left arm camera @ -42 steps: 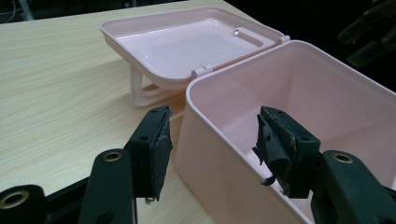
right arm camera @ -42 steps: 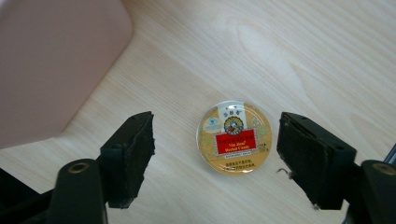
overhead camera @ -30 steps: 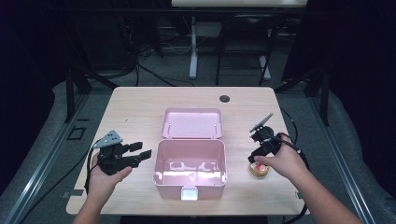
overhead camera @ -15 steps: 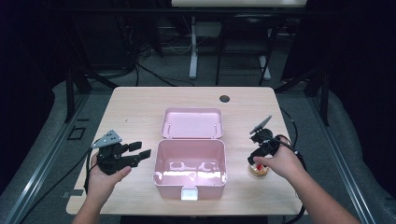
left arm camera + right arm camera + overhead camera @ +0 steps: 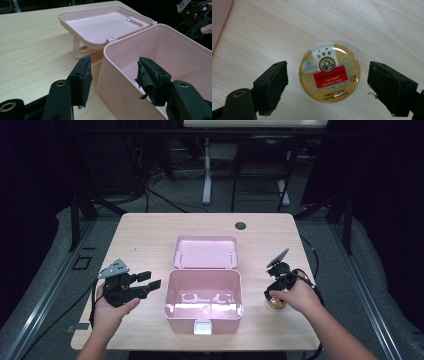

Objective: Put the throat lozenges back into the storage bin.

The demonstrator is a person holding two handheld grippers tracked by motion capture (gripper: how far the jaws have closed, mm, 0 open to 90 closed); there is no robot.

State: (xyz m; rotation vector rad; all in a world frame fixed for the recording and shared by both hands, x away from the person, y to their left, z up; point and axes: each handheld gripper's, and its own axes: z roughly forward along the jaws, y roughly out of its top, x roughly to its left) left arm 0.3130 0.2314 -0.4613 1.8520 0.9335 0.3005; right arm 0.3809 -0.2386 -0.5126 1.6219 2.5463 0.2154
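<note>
A round gold candy tin (image 5: pixel 329 72) with a red label lies flat on the wooden table (image 5: pixel 150 245). My right gripper (image 5: pixel 328 82) hangs straight above it, open, one jaw on each side of the tin and neither touching. From above, the tin (image 5: pixel 276 303) peeks out beneath the right hand, right of the open pink box (image 5: pixel 202 295). The box's lid (image 5: pixel 206 252) lies folded back behind it. My left gripper (image 5: pixel 150 281) is open just left of the box, and its jaws (image 5: pixel 115 75) straddle the near corner of the box wall (image 5: pixel 117 82) without contact.
A small black round grommet (image 5: pixel 240 225) sits near the table's far edge. A white latch (image 5: pixel 202 326) juts from the box front, close to the table's near edge. Dark floor with cables and metal frames surrounds the table.
My right gripper has sunk slightly toward the tin. The left gripper and the box have stayed put.
</note>
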